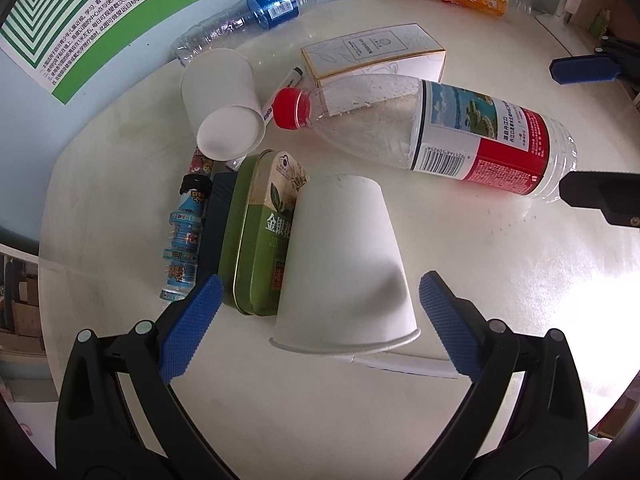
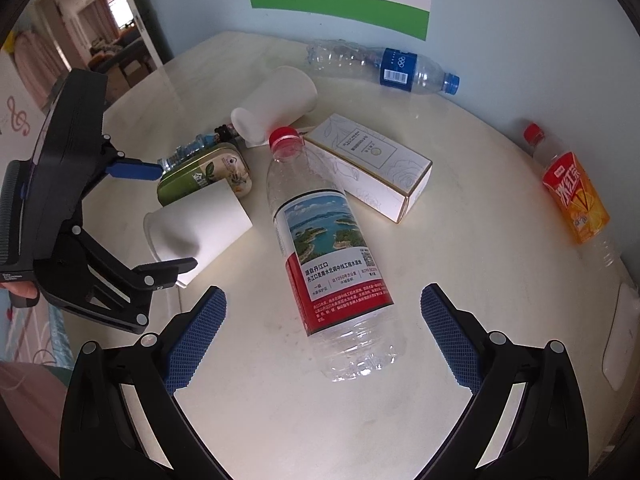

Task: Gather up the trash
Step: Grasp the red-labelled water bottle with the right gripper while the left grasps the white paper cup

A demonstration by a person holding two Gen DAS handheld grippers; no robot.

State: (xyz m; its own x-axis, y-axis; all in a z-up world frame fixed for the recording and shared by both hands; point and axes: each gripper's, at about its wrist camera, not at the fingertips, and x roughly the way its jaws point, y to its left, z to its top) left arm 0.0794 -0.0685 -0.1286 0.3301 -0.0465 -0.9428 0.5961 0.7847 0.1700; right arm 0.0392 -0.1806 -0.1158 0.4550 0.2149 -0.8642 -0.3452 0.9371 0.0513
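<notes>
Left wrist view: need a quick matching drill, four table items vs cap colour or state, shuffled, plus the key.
Column one:
1. clear plastic bottle with the red-and-white landscape label
2. crushed clear bottle with the blue label
3. near white paper cup
4. green metal tin

Column two:
A. lies mouth toward the camera, between the open left gripper fingers
B. blue cap
C. red cap
D. leans against the side of a white cup

Pairs: 1-C, 2-B, 3-A, 4-D
</notes>
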